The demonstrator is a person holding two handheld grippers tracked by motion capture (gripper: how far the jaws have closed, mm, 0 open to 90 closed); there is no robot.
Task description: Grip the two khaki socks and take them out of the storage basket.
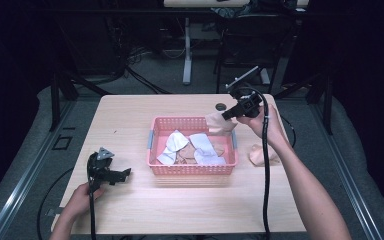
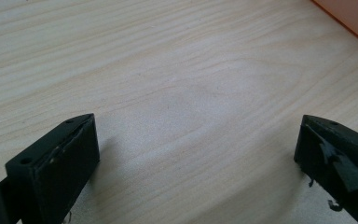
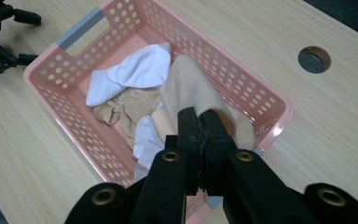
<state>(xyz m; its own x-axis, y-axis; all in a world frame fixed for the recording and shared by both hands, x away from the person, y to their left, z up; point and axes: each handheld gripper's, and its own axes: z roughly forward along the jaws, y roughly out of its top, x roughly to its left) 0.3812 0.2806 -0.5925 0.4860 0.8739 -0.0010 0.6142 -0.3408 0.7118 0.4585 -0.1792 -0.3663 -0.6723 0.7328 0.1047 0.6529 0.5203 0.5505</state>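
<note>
- The right gripper (image 1: 228,114) was held above the far right corner of the pink basket (image 1: 192,170), its jaws pressed together on a beige sock (image 1: 219,123).
- In the right gripper view the two black jaws met with only a thin fold of the beige sock (image 3: 191,88) between them; the sock hung down from the tips toward the inside of the basket (image 3: 70,112).
- Whether the sock's lower end touched the basket rim or hung just clear of it was hard to judge.
- The left gripper (image 1: 125,173) rested low over the wooden table (image 1: 130,210), near the person's left hand (image 1: 82,192) and well apart from the basket's left wall.
- In the left gripper view its jaws stood wide apart over bare table (image 2: 177,84), with nothing between them; an orange-pink edge of the basket (image 2: 349,18) showed at the upper right.
- Inside the basket lay two white socks (image 1: 175,145) and some more beige ones (image 3: 121,109), loosely heaped.
- Another beige piece (image 1: 260,154) lay on the table just right of the basket, beside the right forearm.
- A round cable hole (image 3: 313,59) sat in the tabletop beyond the basket's far right corner.
- A black cable (image 1: 266,170) trailed from the right gripper along the forearm toward the near edge.
</note>
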